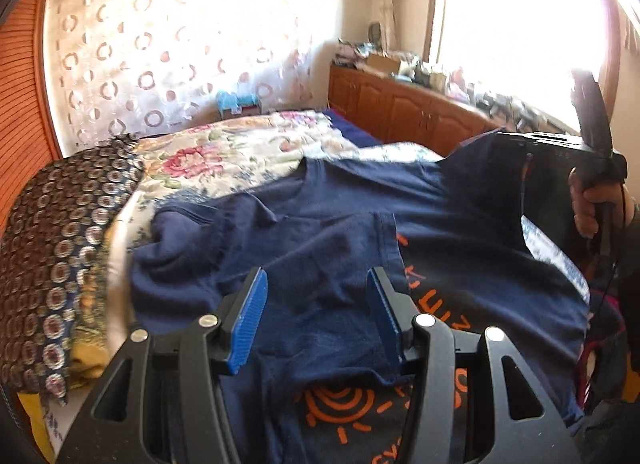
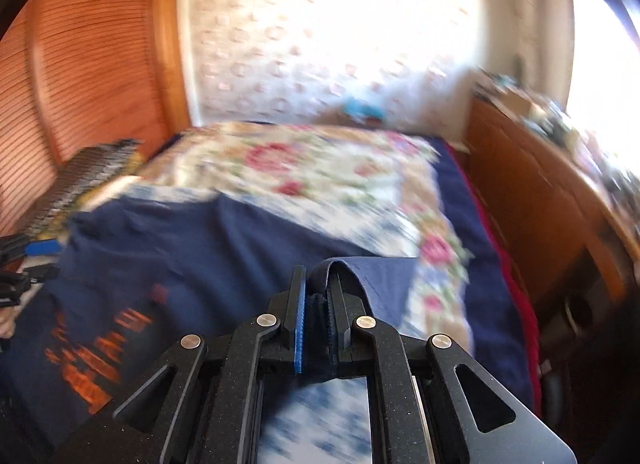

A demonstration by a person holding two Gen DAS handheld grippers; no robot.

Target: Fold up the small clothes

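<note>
Your right hand-held gripper (image 2: 318, 304) is clamping the navy shirt (image 2: 168, 248); your left hand-held gripper (image 1: 318, 300) is gaping half-wide, shirt between its pads, over the floral bed (image 2: 320, 168), cabinet (image 2: 532, 192) at three o'clock.

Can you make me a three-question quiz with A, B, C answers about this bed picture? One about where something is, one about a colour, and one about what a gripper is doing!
1. Where does the navy blue cotton T-shirt lie?
A. on the flowered bedspread
B. on the wooden cabinet
C. on the floor

2. What colour is the print on the shirt?
A. white
B. orange
C. green

3. What is the right gripper doing?
A. standing wide open
B. pinching a fold of the shirt
C. holding a pillow

Answers: 1 A, the shirt is spread over the bedspread; 2 B, the sun design and letters are orange; 3 B, navy fabric is clamped between its closed fingers.
</note>
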